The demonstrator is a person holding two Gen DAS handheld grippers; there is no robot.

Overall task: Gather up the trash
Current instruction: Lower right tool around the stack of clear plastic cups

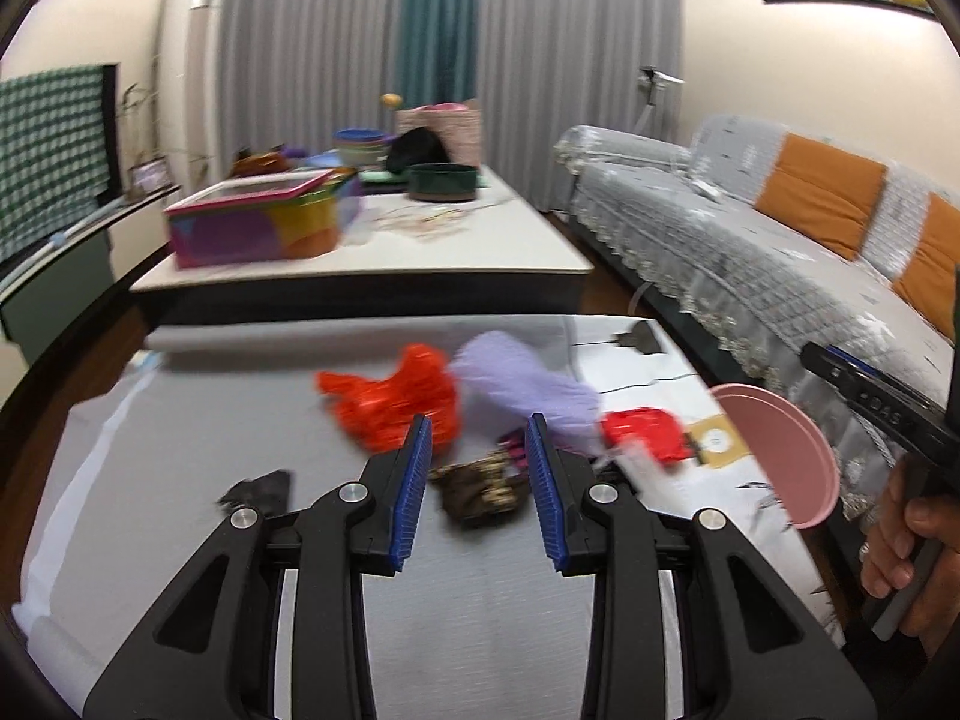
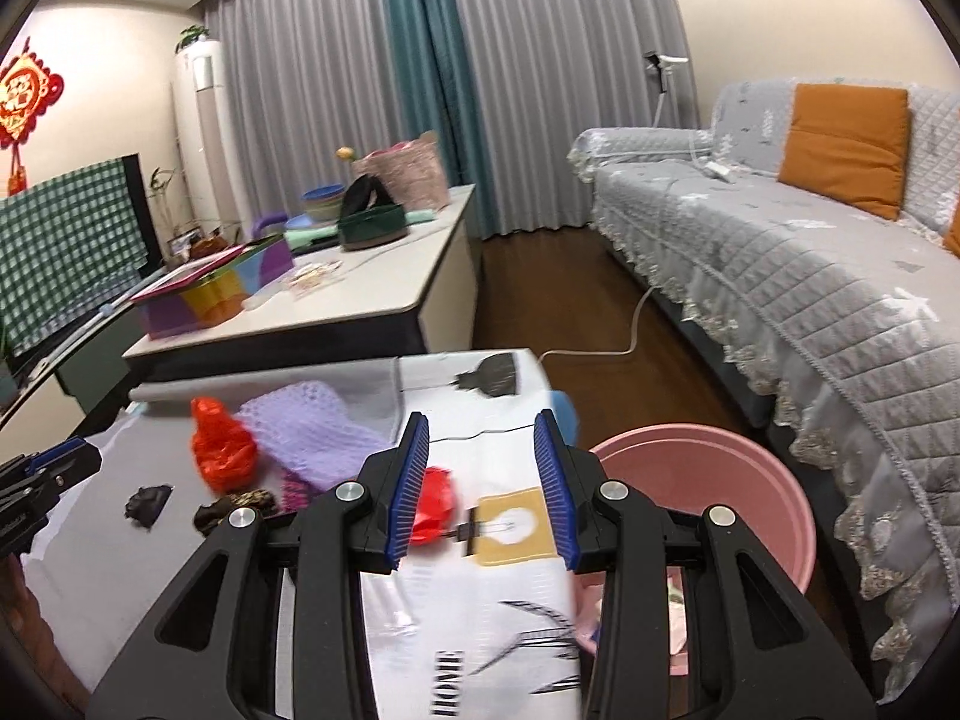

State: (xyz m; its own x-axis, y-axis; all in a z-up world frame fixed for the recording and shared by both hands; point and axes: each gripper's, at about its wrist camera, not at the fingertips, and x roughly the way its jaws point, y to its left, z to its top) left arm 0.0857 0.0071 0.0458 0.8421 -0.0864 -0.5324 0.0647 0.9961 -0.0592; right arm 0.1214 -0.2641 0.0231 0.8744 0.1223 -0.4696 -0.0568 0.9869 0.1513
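Trash lies on a grey-clothed table (image 1: pixel 180 450): a crumpled brown wrapper (image 1: pixel 477 486), an orange plastic bag (image 1: pixel 396 399), a purple knitted piece (image 1: pixel 522 387), a red wrapper (image 1: pixel 645 432) and a dark scrap (image 1: pixel 258 492). My left gripper (image 1: pixel 479 435) is open, with the brown wrapper lying between and just beyond its jaws. A pink bin (image 2: pixel 708 492) stands off the table's right edge. My right gripper (image 2: pixel 481 435) is open and empty above the table's right part, with the red wrapper (image 2: pixel 435 504) beside its left finger. The orange bag (image 2: pixel 222 450) and brown wrapper (image 2: pixel 234 507) show to its left.
A long white table (image 1: pixel 480 252) behind carries a colourful box (image 1: pixel 258 222), bowls and a dark green tub (image 1: pixel 444 180). A grey-covered sofa (image 2: pixel 780 276) with orange cushions runs along the right. A cable crosses the wooden floor (image 2: pixel 540 300).
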